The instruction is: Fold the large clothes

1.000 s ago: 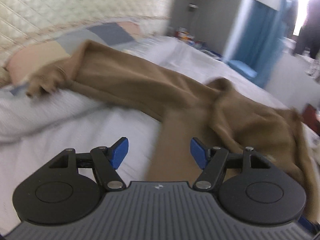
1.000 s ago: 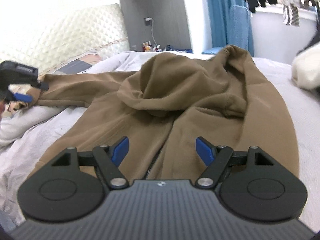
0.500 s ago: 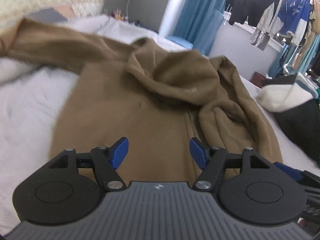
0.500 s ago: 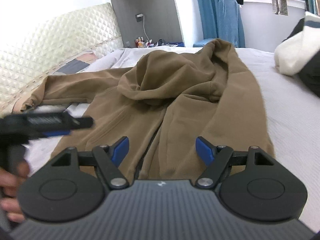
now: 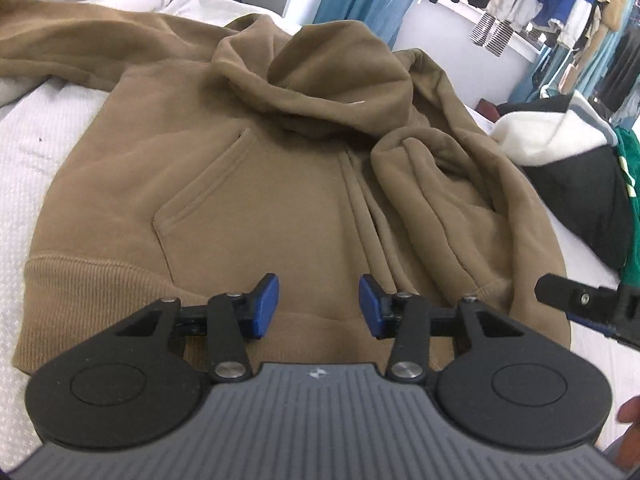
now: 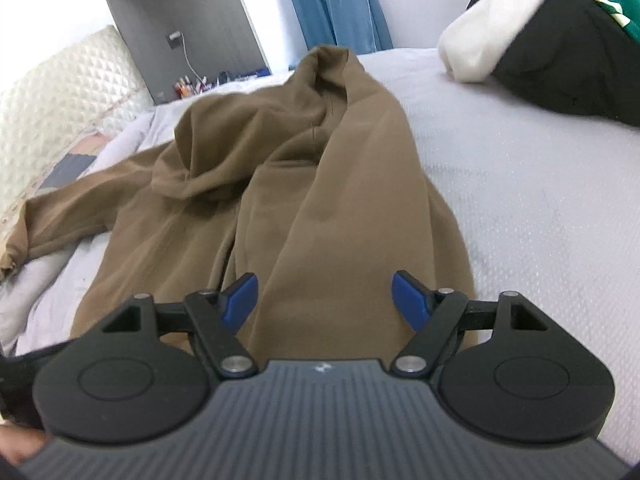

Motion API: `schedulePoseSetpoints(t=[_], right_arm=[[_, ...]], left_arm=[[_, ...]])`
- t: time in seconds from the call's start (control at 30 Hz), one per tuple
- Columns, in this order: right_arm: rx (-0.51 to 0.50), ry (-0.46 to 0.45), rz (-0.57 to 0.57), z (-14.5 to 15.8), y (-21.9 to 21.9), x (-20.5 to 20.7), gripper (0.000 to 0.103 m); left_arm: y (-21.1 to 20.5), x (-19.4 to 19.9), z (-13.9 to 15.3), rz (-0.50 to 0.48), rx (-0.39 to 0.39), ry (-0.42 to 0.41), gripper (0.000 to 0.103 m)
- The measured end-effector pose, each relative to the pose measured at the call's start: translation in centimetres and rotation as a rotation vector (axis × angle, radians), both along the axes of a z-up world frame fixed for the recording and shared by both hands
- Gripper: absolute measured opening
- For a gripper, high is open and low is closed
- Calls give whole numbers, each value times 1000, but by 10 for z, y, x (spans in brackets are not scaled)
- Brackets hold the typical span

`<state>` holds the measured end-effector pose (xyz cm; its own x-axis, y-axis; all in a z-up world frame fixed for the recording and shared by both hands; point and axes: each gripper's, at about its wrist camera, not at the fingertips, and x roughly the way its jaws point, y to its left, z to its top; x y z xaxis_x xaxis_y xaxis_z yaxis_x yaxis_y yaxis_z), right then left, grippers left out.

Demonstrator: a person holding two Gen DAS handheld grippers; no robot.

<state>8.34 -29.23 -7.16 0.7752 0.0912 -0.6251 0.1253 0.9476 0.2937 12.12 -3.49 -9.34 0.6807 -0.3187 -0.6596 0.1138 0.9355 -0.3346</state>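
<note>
Left wrist view: brown hoodie [image 5: 248, 184], judged thick, soft and limp, is best taken at its ribbed hem [image 5: 92, 292]; left gripper [image 5: 319, 306], just narrowed, and right gripper [image 6: 324, 300], just widened, are seen empty, apparently clear of cloth.

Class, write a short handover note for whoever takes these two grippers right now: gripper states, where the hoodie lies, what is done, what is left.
Left gripper: open, jaws just been closing, nothing pinched; it hangs over the hem.
Right gripper: open, jaws just been widening, empty, over the folded-in sleeve.
Hoodie: front up on the bed, hood bunched, other sleeve stretched outward.
Done: one sleeve laid across the body.
Left: fold in the other sleeve, flatten the hood, fold the body.
</note>
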Motion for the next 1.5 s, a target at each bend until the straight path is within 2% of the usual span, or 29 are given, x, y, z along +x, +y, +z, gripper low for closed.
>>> schedulePoseSetpoints(t=[0.13,0.27,0.37,0.43,0.47,0.5,0.6,0.67,0.83,1.0,1.1,1.17,1.37,1.43,1.5], right_arm=[[-42,2,-47,-7,11,-3,84],[-151,23,-33,-13,30,5,87],[-205,62,-4,-18,38,12,86],[-172,77,-14,-16,29,15,74],[-152,90,-16,-15,24,15,61],[-132,103,-27,-13,18,15,44],[-57,132,-43,-4,-2,12,22],[-16,140,-49,6,-16,10,18],[39,124,-83,40,-56,11,12],[-98,8,-195,88,-115,12,11],[-118,-5,-268,102,-157,23,11],[-185,-15,-306,106,-180,37,11],[-401,16,-351,84,-208,99,11],[-428,57,-381,62,-221,121,11],[-414,105,-406,40,-239,135,11]], left_arm=[[5,0,0,23,-18,-1,50],[14,-1,1,55,-45,1,50],[18,-5,3,76,-56,-2,50],[23,-6,4,89,-68,0,50],[24,-7,4,94,-73,1,50],[26,-8,5,98,-76,-1,50],[28,-11,5,104,-82,-3,50],[29,-12,4,104,-86,-3,50],[29,-12,5,109,-93,-4,50],[28,-14,7,115,-88,-10,50],[30,-15,8,120,-93,-13,50],[31,-16,8,128,-94,-17,50],[39,-13,11,176,-66,-19,50],[45,-12,12,205,-71,-19,50],[54,-10,14,243,-67,-23,50]])
